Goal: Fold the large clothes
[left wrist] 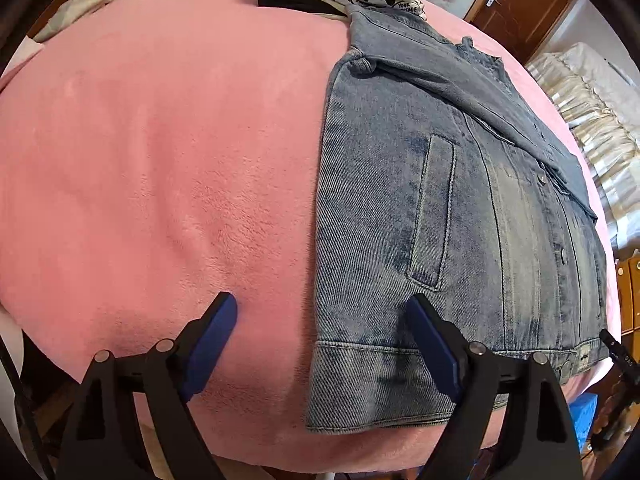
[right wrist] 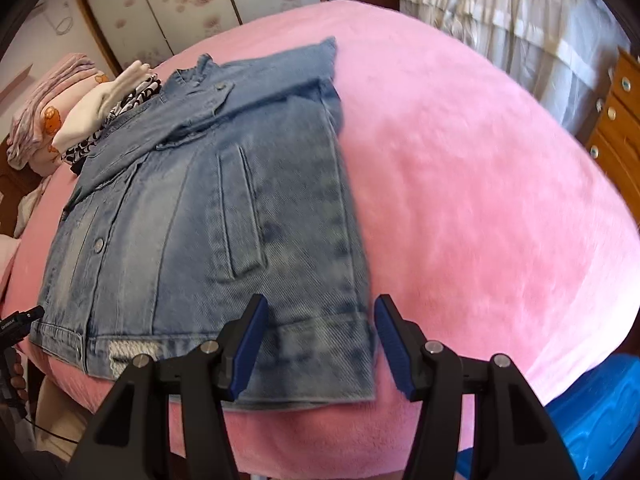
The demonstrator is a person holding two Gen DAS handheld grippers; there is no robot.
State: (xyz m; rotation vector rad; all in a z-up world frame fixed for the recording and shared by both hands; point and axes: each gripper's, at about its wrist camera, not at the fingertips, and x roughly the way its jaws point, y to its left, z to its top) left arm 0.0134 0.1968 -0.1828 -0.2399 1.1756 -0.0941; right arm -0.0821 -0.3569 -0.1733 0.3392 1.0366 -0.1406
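Observation:
A washed blue denim jacket [left wrist: 460, 216] lies flat on the pink bed cover [left wrist: 160, 160], buttoned, with its sleeves folded across the chest and its hem toward me. My left gripper [left wrist: 322, 316] hangs open over the jacket's near left hem corner, one blue pad above the pink cover and the other above the denim. In the right wrist view the same jacket [right wrist: 224, 208] fills the left half. My right gripper [right wrist: 322, 320] is open over the near right hem corner, the denim edge lying between its pads without touching them.
A stack of folded clothes [right wrist: 104, 116] and pink bedding [right wrist: 44, 120] sit at the head of the bed, beyond the collar. A second bed with pale covers [right wrist: 500, 24], a wooden drawer chest [right wrist: 616, 120] and a blue object [right wrist: 592, 416] stand to the right.

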